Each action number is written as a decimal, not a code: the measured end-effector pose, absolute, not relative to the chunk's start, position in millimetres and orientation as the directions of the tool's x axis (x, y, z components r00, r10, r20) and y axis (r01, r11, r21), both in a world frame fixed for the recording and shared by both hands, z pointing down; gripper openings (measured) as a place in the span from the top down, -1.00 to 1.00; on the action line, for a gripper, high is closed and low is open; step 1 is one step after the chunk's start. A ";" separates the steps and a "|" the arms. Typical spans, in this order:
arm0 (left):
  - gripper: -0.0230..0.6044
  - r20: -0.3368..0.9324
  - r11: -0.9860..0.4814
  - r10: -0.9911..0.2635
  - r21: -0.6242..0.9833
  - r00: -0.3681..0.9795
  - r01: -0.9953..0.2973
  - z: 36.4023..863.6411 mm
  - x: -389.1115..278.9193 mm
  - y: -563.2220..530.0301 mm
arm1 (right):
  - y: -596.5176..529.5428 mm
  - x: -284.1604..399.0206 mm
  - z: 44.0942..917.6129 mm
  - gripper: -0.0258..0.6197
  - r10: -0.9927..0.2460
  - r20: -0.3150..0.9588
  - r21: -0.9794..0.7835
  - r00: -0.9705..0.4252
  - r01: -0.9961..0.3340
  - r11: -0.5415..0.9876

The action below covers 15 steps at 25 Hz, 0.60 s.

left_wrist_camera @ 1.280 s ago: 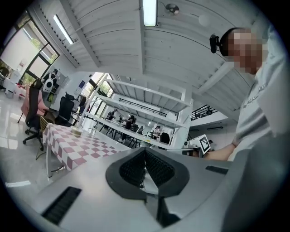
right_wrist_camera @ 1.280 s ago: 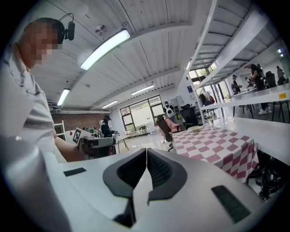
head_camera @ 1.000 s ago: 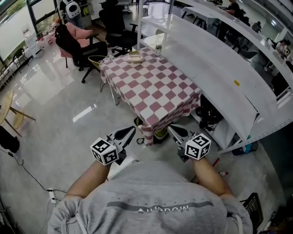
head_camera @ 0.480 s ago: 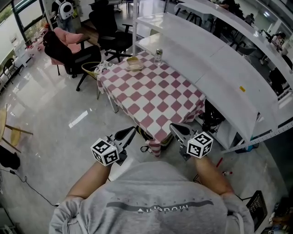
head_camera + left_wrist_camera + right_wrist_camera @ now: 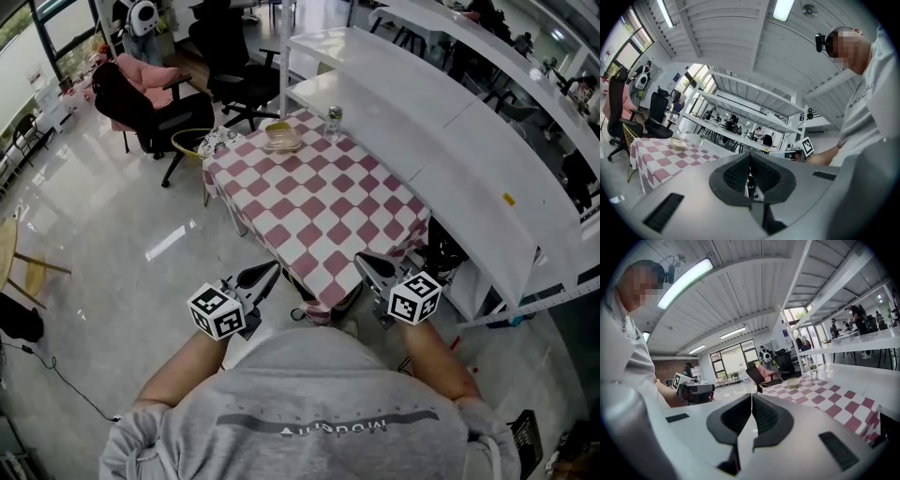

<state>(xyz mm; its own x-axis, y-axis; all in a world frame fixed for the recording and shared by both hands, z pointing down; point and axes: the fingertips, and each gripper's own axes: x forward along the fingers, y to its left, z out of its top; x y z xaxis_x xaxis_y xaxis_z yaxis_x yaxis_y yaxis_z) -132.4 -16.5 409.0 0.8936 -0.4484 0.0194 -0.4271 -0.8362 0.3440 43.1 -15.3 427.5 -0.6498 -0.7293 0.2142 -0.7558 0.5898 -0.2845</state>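
Note:
A table with a red-and-white checked cloth (image 5: 328,206) stands just ahead of the person. At its far end sit a shallow clear bowl (image 5: 281,139) and a small bottle (image 5: 333,122). My left gripper (image 5: 270,269) is held at waist height before the table's near corner, jaws shut and empty. My right gripper (image 5: 361,260) hangs over the table's near edge, also shut and empty. In the left gripper view the shut jaws (image 5: 750,157) point toward the table (image 5: 656,159), bowl (image 5: 677,143) and bottle (image 5: 699,139). The right gripper (image 5: 751,397) faces the bowl (image 5: 792,383).
A long white shelf unit (image 5: 441,103) runs along the table's right side. Black office chairs (image 5: 234,47), a pink-draped chair (image 5: 141,84) and a wicker chair (image 5: 202,142) stand beyond the table's far left. Glossy grey floor (image 5: 103,234) lies to the left.
The person has walked toward the checked table, which now sits closer and more to the right. Both grippers stay shut at the same height.

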 end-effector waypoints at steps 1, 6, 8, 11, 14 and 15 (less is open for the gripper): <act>0.88 0.026 -0.836 -0.452 0.338 0.892 -0.433 411.0 -129.2 -19.5 | -22.0 46.0 429.5 0.84 -0.725 0.208 -0.287 -0.656 -0.750 0.596; 0.88 0.041 -0.806 -0.509 0.328 0.860 -0.493 414.0 -103.7 -49.8 | -68.1 68.0 431.0 0.84 -0.682 0.173 -0.294 -0.711 -0.698 0.653; 0.88 0.051 -0.789 -0.535 0.328 0.843 -0.520 414.8 -90.6 -62.4 | -85.0 78.4 430.1 0.84 -0.659 0.161 -0.298 -0.734 -0.673 0.677; 0.88 0.065 -0.761 -0.573 0.326 0.817 -0.561 415.0 -65.2 -83.1 | -112.2 97.8 429.1 0.84 -0.619 0.157 -0.300 -0.769 -0.634 0.712; 0.88 0.078 -0.718 -0.622 0.341 0.779 -0.607 415.6 -39.0 -103.2 | -138.5 117.7 433.3 0.84 -0.569 0.169 -0.311 -0.805 -0.591 0.744; 0.88 0.080 -0.704 -0.636 0.347 0.767 -0.620 415.9 -30.4 -109.4 | -145.9 124.5 435.6 0.84 -0.552 0.172 -0.316 -0.816 -0.576 0.754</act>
